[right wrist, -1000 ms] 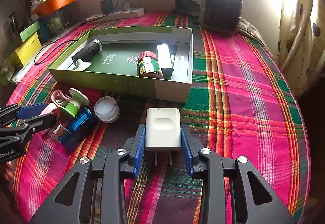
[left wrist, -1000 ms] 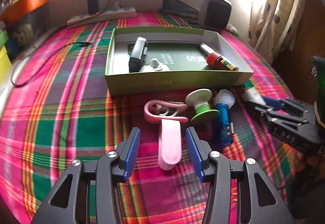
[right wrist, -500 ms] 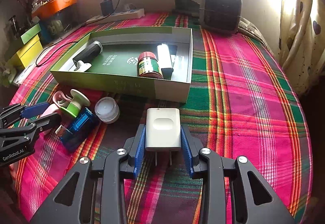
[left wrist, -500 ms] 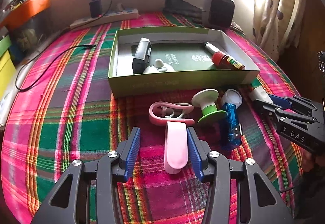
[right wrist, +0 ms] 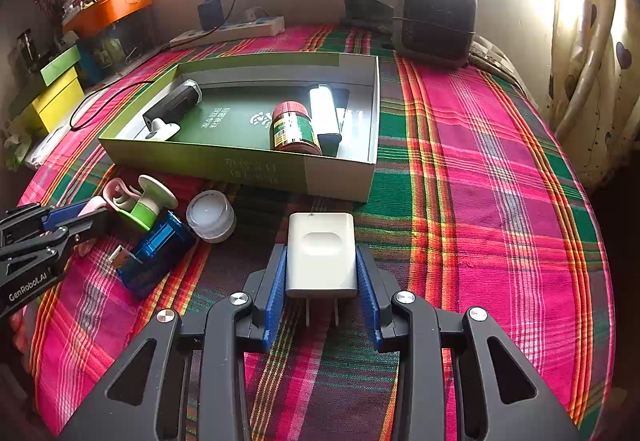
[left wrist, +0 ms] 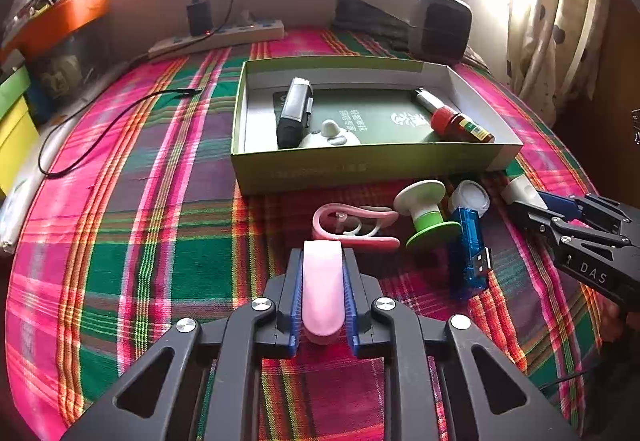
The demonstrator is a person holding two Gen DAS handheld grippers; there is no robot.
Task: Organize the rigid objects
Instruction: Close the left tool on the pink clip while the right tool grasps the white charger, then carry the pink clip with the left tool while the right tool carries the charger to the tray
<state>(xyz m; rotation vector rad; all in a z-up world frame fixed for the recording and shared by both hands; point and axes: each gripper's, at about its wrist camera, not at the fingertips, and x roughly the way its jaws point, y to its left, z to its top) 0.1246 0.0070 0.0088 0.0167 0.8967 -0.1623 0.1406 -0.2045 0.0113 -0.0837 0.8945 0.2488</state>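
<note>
Between the blue pads of the left hand-held gripper [left wrist: 323, 291] sits a smooth, pale pink, round-ended plastic clip [left wrist: 322, 287], pinched on both flanks with no gap showing either side. Its long axis runs straight along the fingers, pointing toward the shallow green cardboard box [left wrist: 360, 167] that lies ahead on the pink-and-green plaid bedspread [left wrist: 160, 201]. That alignment is what the coming move depends on: as I judge it, the clip needs only to be lifted over the box's near wall and carried forward, with no turn of the wrist.

The right hand-held gripper [right wrist: 322, 281] is clamped on a white, rounded-square plastic plug adapter [right wrist: 321, 255], its two metal prongs pointing back toward the camera. The box's near right corner lies just ahead of it and slightly to the left, so this hand looks to be the nearer of the two to the box.

Inside the box already lie a black and silver oblong device [left wrist: 295, 113], a small white domed piece [left wrist: 330, 135] and a red-capped brown bottle [left wrist: 456, 123] on its side. Outside it, near the box's front wall, a pink looped plastic hook [left wrist: 356, 221], a green and white spool-shaped piece [left wrist: 426, 213], a translucent blue USB gadget [left wrist: 466, 253] and a small white round jar [left wrist: 470, 197] crowd together, between the two hands. A careless lift of the clip could brush the pink hook, which sits just beyond the clip's far tip.
</note>
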